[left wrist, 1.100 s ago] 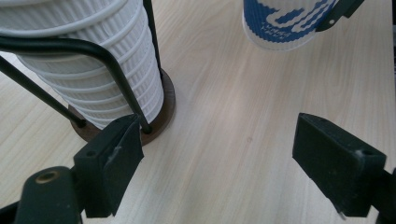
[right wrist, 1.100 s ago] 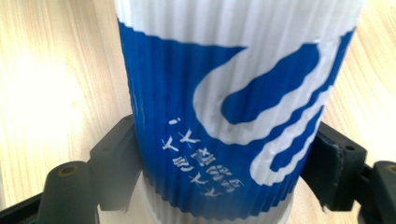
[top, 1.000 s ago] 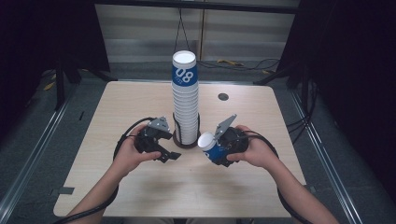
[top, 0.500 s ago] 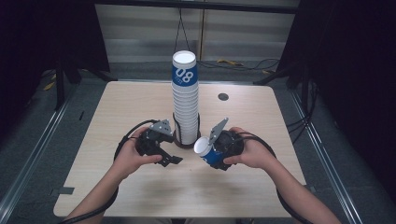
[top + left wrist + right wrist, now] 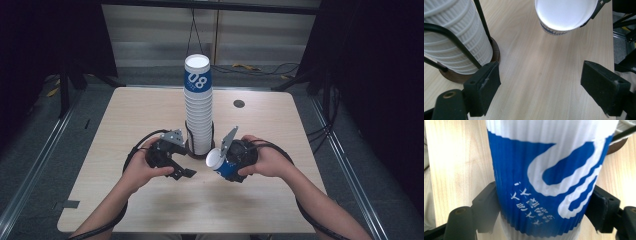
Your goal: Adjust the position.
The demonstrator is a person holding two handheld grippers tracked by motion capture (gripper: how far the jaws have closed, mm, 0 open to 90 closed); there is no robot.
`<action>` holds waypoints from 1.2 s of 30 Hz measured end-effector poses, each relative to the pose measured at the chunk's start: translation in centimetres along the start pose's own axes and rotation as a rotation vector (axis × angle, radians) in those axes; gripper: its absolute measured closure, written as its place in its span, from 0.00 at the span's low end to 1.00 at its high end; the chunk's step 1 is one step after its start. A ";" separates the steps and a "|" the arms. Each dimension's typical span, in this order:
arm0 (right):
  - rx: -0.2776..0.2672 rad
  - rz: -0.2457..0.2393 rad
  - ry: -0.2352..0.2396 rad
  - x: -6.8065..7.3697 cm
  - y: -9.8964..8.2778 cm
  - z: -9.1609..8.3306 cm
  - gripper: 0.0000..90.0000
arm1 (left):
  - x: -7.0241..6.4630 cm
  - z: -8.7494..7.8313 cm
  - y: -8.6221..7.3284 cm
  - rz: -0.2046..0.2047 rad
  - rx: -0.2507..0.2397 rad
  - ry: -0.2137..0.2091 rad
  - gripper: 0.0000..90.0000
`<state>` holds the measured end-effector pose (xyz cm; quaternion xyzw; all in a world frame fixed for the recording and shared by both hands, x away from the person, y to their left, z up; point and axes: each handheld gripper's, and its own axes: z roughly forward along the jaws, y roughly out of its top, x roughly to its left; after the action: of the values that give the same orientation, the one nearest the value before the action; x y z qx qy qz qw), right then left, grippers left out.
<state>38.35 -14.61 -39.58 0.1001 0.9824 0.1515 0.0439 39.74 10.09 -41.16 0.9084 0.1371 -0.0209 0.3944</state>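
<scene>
Your right gripper (image 5: 231, 162) clamps one blue cup (image 5: 223, 165), hiding its base; your left gripper (image 5: 181, 167) gapes empty. One cup stack (image 5: 198, 107), uncountable.

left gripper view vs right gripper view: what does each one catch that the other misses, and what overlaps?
Left gripper view alone: the left tongs open over bare wood with nothing between them, the white stack of cups in its black wire holder on a round wooden base, and the bright white mouth of the single cup.

Right gripper view alone: the right tongs clamped on that cup's ribbed blue-and-white side, with its swirl and small white lettering.

Shared: the single cup and the light wooden table.
</scene>
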 end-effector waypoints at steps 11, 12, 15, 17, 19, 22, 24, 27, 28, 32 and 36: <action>0.026 -0.048 0.013 0.4 1.3 0.2 0.25 | -0.2 0.1 0.3 0.026 0.014 -0.029 0.18; 0.026 -0.051 0.011 0.4 1.3 0.3 0.25 | -0.2 0.2 0.3 0.024 0.019 -0.024 0.18; 0.039 -0.055 0.014 0.5 1.2 0.4 0.25 | -0.3 0.3 0.4 0.040 0.057 -0.027 0.18; 0.042 -0.060 0.016 0.6 1.2 0.5 0.25 | -0.4 0.4 0.5 0.053 0.059 -0.036 0.18; 0.049 -0.066 0.016 0.6 1.2 0.6 0.25 | -0.6 0.6 0.5 0.051 0.064 -0.044 0.18; 0.055 -0.065 0.014 0.7 1.2 0.6 0.25 | -0.7 0.8 0.7 0.060 0.067 -0.056 0.18; 0.057 -0.070 0.017 0.7 1.3 0.6 0.25 | -0.7 0.8 0.9 0.066 0.069 -0.060 0.18; 0.059 -0.075 0.019 0.7 1.3 0.6 0.25 | -0.7 0.8 1.1 0.071 0.057 -0.060 0.18; 0.058 -0.074 0.015 0.7 1.4 0.6 0.25 | -0.7 0.8 1.2 0.068 0.054 -0.060 0.18; 0.062 -0.081 0.020 0.8 1.5 0.7 0.25 | -0.6 0.8 1.4 0.088 0.058 -0.070 0.18; 0.067 -0.090 0.027 0.8 1.6 0.8 0.25 | -0.6 0.7 1.5 0.082 0.042 -0.077 0.18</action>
<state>37.98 -12.69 -39.86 0.0549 0.9909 0.1177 0.0340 39.60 8.47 -40.54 0.9200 0.0840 -0.0423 0.3805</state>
